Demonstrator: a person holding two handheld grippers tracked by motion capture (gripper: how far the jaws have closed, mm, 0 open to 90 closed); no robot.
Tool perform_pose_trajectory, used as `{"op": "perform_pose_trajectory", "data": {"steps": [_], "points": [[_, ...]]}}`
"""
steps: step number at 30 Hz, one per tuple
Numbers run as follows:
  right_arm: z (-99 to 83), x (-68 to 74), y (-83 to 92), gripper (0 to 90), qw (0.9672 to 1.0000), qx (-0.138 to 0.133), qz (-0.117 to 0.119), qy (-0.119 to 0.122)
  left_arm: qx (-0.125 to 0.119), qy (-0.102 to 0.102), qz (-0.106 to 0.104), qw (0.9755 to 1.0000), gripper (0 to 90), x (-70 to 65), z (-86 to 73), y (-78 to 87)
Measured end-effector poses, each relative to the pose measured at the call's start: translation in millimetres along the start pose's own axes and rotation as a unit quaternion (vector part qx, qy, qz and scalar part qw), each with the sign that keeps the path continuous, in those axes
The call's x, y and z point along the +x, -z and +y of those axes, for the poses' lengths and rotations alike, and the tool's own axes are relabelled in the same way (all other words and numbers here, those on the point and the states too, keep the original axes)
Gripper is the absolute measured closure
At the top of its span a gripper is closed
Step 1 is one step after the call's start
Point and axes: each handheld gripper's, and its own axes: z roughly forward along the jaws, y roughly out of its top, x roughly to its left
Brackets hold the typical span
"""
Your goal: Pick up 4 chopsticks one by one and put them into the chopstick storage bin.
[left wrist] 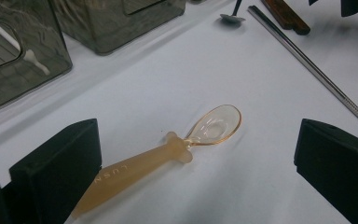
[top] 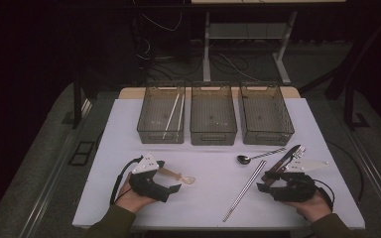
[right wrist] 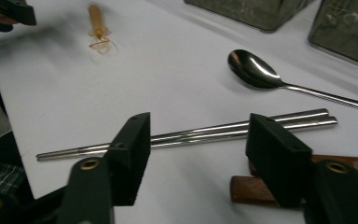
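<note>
the left hand-held gripper (top: 174,188) rests low on the white worktop (top: 213,198) with its jaws spread wide and released, gripping nothing. the amber plastic spoon (left wrist: 168,154) lies flat on the worktop between those jaws in the left gripper view; its thick handle runs close beside the left jaw and its clear bowl points away toward the middle of the worktop. whether the handle touches that jaw cannot be told.

the right hand-held gripper (right wrist: 198,154) sits near the right side of the worktop, jaws half closed, with nothing pressed between the pads. seen from its own camera, the pair of metal chopsticks (right wrist: 191,135) lies on the worktop just past the jaw tips, crossing the gap between them. a wooden-handled utensil (right wrist: 247,189) lies under and beside the right jaw. beyond the chopsticks lies a metal spoon (right wrist: 256,70), bowl toward the middle of the worktop.

in the high view, three smoky see-through bins stand in a row along the far edge of the worktop. the left bin (top: 149,130) holds pale chopsticks (top: 171,115). a fork (top: 299,150) lies by the wooden-handled utensil, near the right hand-held gripper.
</note>
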Motion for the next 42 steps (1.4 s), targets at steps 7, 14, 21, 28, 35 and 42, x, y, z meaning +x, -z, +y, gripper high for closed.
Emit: {"op": "perform_pose_trajectory", "data": {"steps": [7,14,21,28,35,42], "points": [[1.9,9.8,-10.2,67.1,0.9990,0.031,0.024,0.020,0.008,0.001,-0.005,1.0000,0.0,0.3,-1.5,-1.7],[4.7,17.6,-20.4,83.7,0.9964,0.054,0.051,0.040,0.009,0.004,-0.009,0.9999,0.2,0.0,-1.6,-2.6],[8.9,34.5,-34.6,90.0,0.9922,0.070,0.082,0.061,0.010,0.005,-0.011,0.9999,0.3,0.1,-1.6,-3.3],[11.5,47.7,-48.1,90.0,0.9874,0.088,0.105,0.079,0.010,0.007,-0.013,0.9998,0.3,0.3,-1.5,-3.0],[12.1,59.0,-57.3,90.0,0.9833,0.098,0.123,0.090,0.010,0.006,-0.014,0.9998,0.3,-0.1,-1.2,-3.2],[11.6,67.5,-67.0,90.0,0.9796,0.112,0.133,0.101,0.010,0.007,-0.015,0.9998,0.3,-0.3,-1.2,-3.5]]}}
